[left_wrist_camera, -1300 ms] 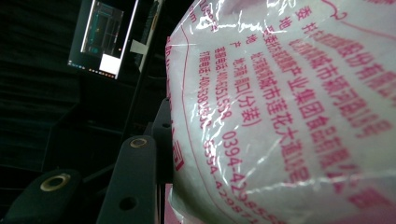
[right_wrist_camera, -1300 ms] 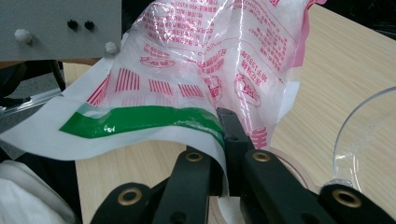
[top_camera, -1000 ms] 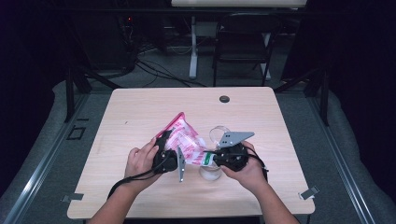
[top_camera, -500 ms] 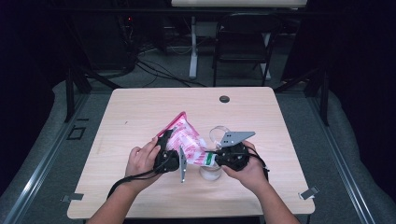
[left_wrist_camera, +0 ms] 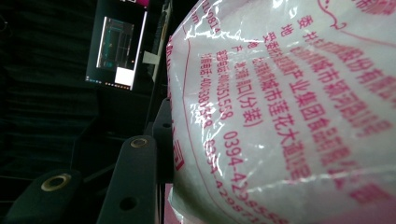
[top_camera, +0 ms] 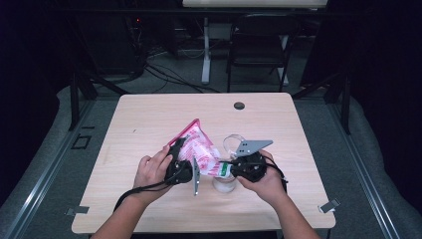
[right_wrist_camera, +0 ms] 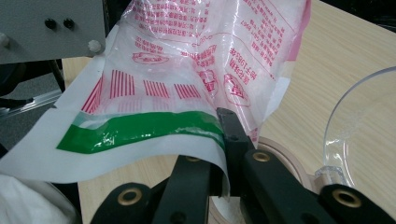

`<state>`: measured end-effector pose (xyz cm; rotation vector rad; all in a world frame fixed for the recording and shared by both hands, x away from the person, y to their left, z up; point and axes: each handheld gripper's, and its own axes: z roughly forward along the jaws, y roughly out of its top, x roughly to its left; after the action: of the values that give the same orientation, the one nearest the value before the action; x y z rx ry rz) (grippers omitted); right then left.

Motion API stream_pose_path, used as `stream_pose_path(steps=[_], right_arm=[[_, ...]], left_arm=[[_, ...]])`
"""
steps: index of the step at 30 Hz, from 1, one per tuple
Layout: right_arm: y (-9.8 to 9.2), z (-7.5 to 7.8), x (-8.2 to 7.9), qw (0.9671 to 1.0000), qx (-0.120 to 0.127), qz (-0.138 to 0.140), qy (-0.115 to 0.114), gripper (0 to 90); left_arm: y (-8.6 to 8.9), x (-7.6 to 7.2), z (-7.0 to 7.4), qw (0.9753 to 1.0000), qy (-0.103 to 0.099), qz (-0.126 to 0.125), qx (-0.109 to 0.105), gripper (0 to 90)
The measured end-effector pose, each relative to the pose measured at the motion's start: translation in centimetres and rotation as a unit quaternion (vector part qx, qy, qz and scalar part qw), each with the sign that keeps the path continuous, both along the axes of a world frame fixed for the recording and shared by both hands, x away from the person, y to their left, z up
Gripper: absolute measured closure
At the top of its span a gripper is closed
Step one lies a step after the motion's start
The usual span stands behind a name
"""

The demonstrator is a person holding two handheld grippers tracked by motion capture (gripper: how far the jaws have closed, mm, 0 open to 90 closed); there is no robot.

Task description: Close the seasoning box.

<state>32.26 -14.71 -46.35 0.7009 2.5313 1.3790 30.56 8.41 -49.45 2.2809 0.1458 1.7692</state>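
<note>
A clear plastic bag printed with pink-red text and holding white powder is lifted above the middle of the worktop, a little toward its near edge, held between two grippers. Its pink-edged sealed corner points up and toward the far left, while its other end, marked with a green band, slopes down to the right. The right gripper pinches that green-banded edge: in the right gripper view its two black jaws are pressed together with the film caught between them, and the loose edge of the bag hangs over them. The left gripper holds the bag's left side; in the left gripper view the bag bulges close against the lens beside one jaw, and whether the jaws are closed on the film I cannot tell from that view. A grey plate hangs down from the left gripper and another stands on top of the right one. Directly below the bag's lower end a clear glass container stands on the worktop, and a second clear rim shows just beyond the right gripper. A small dark round grommet sits near the far edge. Beyond the worktop stands a dark folding chair.
</note>
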Motion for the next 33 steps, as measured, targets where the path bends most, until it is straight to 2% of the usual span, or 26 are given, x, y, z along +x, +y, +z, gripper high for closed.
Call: stream_pose_path(steps=[15, 33], right_arm=[[-0.36, -0.29, 0.06, 1.0000, -0.004, -0.003, 0.003, 90.0], [-0.83, -0.91, 0.24, 0.9998, -0.009, -0.014, 0.012, 90.0]], left_arm=[[-0.44, -0.05, -0.03, 0.9998, -0.010, -0.009, 0.013, 61.2], [-1.00, -0.06, -0.20, 0.9996, -0.013, -0.014, 0.023, 61.7]])
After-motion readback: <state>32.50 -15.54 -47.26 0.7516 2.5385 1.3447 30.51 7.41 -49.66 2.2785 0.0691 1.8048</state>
